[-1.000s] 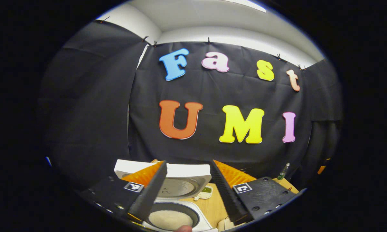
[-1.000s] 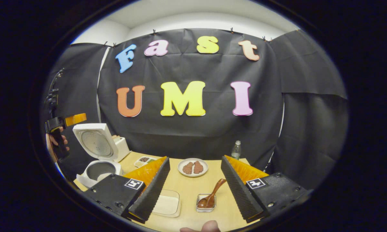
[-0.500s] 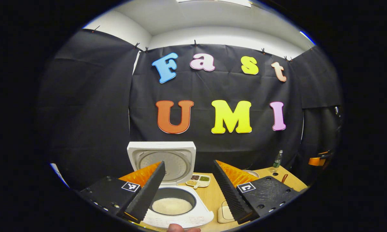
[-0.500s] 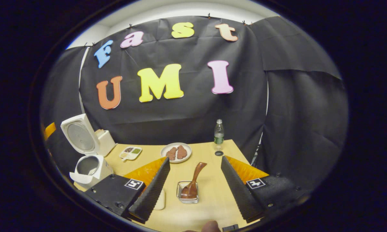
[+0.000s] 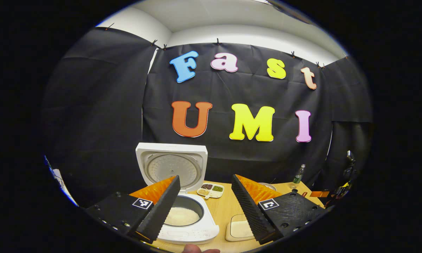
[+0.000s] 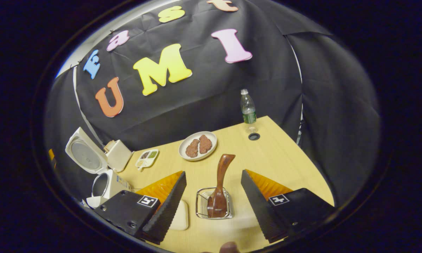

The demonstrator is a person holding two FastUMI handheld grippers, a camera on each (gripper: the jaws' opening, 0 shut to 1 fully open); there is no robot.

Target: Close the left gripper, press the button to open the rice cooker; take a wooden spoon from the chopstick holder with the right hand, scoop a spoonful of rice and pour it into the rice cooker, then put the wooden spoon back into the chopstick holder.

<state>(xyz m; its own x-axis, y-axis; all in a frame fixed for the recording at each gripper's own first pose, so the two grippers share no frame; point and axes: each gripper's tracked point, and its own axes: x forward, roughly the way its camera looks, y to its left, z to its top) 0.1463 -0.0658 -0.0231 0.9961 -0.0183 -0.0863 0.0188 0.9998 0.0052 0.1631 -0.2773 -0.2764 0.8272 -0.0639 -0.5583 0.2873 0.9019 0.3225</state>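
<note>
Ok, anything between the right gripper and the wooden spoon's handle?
Nothing visible. The right gripper is open, and the wooden spoon stands in the wire chopstick holder between its fingers, handle leaning away over the bare table.

One white rice cooker [image 5: 184,214] standing with lid raised, one pot of white rice showing inside. One brown wooden spoon [image 6: 219,189] sitting in one square wire-mesh chopstick holder [image 6: 201,205]. One shallow clear tray of rice [image 5: 239,230] lying on one light wooden table [image 6: 284,165]. One white round plate [image 6: 197,146] carrying two brown patties. One small white divided dish [image 6: 146,158] holding grains. One clear plastic bottle [image 6: 248,109] standing at back. One dark round cap [image 6: 254,136] lying beside bottle.
</note>
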